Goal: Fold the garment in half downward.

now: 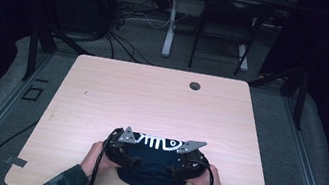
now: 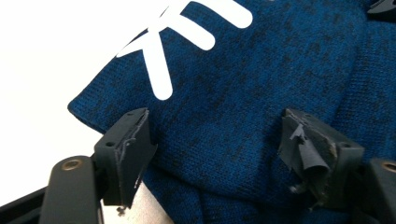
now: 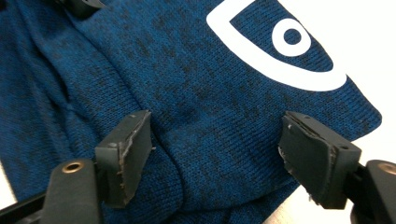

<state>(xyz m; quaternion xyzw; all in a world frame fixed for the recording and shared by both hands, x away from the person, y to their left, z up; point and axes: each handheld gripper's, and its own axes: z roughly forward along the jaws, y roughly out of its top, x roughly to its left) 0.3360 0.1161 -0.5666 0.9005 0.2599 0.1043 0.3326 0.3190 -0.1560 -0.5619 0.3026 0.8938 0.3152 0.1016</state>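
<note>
A dark blue knit cap (image 1: 150,163) with a white fish-skeleton print lies near the front edge of the wooden table (image 1: 151,100). My left gripper (image 1: 128,153) rests over the cap's left side, my right gripper (image 1: 183,164) over its right side. In the left gripper view the cap (image 2: 243,93) spreads under my open left gripper (image 2: 217,154), jaws wide apart with knit between them. In the right gripper view the cap (image 3: 196,93) with the white eye print lies beneath my open right gripper (image 3: 217,158), jaws likewise apart and gripping nothing.
A round cable hole (image 1: 195,86) sits near the table's far edge. Beyond the table stand a white desk leg (image 1: 170,27) and dark chair legs (image 1: 222,36), with cables on the floor. The person's hands hold both grippers at the bottom of the high view.
</note>
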